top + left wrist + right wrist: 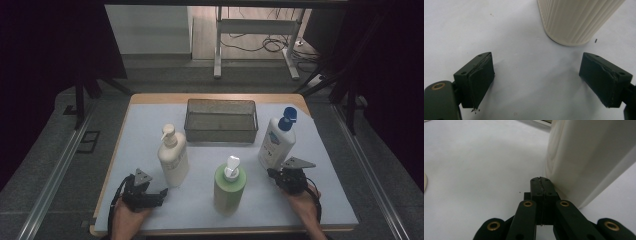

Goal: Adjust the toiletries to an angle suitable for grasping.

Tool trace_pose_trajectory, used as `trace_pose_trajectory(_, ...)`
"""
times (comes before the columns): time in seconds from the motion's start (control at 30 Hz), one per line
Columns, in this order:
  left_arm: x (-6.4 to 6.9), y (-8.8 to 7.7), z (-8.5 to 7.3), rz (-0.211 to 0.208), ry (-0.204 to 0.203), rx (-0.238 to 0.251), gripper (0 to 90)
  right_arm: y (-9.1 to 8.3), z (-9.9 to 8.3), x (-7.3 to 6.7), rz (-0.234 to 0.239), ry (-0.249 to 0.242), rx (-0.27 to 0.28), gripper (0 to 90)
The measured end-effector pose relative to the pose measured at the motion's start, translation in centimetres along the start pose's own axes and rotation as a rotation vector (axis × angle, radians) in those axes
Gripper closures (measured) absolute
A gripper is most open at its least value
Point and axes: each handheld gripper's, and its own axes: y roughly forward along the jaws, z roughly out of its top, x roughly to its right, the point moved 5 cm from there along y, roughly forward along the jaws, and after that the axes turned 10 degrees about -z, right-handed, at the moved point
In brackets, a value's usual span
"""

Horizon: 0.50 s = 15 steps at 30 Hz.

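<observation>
While all three bottles sit outside the mesh basket (220,120), nothing looks started: left gripper (536,77) jaws apart, right gripper (540,181) jaws together, both empty.

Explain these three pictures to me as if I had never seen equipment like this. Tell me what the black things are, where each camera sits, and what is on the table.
There is no machine here: a person holds a pair of hand-operated tongs in each hand. The wide picture comes from a camera above the table, looking forward and down. In it the left tongs and right tongs sit near the table's front edge.

The other two pictures come from small cameras riding on the tongs, looking along their black jaws. The left tongs stand wide open, facing the ribbed base of the cream pump bottle. The right tongs are shut, empty, right beside the white bottle with the blue cap.

On the pale mat there are also a green pump bottle and an empty mesh basket at the back. Nothing is being held.
</observation>
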Motion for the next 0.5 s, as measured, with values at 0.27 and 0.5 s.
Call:
trace_pose_trajectory(0.27,0.0,0.0,0.0,0.000,0.000,0.000,12.6,-0.2,-0.3,0.6,0.001,0.001,-0.011,89.5)
trace_pose_trajectory(0.5,0.0,0.0,0.0,0.000,0.000,0.000,12.6,-1.6,-0.2,0.1,0.036,-0.009,-0.006,78.3)
